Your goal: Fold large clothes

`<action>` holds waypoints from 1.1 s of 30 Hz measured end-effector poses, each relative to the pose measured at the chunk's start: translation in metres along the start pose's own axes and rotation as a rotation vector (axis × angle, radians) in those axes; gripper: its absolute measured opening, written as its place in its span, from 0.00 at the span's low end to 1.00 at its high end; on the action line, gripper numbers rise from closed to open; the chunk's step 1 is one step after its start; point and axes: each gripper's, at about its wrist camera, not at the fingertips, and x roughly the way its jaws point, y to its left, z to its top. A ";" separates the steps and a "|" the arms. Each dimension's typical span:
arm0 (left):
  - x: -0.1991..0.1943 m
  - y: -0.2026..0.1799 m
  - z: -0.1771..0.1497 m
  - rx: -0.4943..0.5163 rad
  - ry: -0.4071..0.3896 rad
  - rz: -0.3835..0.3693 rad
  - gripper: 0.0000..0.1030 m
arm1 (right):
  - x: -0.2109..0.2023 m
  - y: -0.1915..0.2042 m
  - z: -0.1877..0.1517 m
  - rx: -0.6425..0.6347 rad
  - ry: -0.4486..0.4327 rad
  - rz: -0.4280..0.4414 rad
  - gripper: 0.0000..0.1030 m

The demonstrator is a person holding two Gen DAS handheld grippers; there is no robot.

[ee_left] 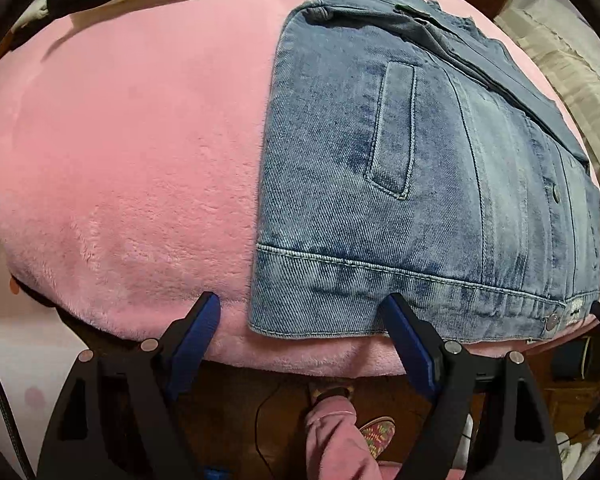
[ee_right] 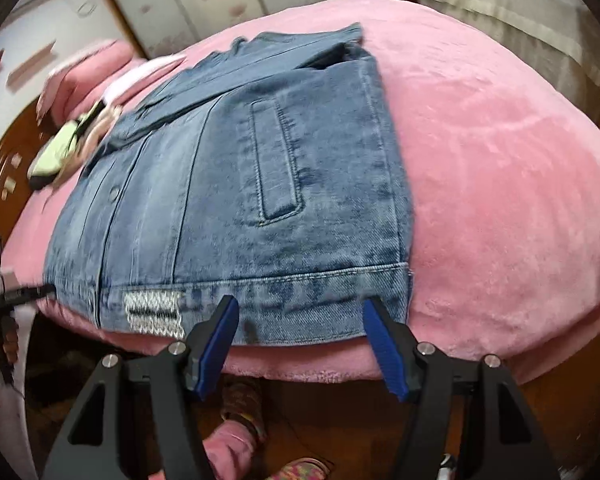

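The denim jacket [ee_left: 400, 184] lies flat on the pink blanket [ee_left: 120, 160]; the left gripper [ee_left: 304, 312] gapes empty over its hem corner; the right gripper [ee_right: 298, 316] stands open, empty, at the hem's other end.

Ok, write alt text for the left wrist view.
A denim jacket, sleeves folded in, lies flat on a pink plush blanket. The left gripper hangs open over the jacket's near hem corner, one blue pad over the hem, the other over bare blanket. Below the bed edge are a pink-trousered leg and patterned slipper.
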 end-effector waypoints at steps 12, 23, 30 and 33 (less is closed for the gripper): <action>0.026 0.053 0.039 -0.102 0.157 -0.246 0.81 | -0.008 -0.016 0.012 0.023 0.015 0.041 0.63; 0.022 0.064 0.038 -0.310 0.196 -0.348 0.58 | -0.013 -0.039 0.029 0.216 0.003 0.075 0.63; -0.001 0.035 0.042 -0.261 0.121 -0.107 0.18 | -0.001 -0.043 0.028 0.257 0.033 0.022 0.65; -0.013 0.028 0.046 -0.300 0.093 -0.076 0.14 | -0.001 -0.038 0.032 0.263 0.041 0.021 0.55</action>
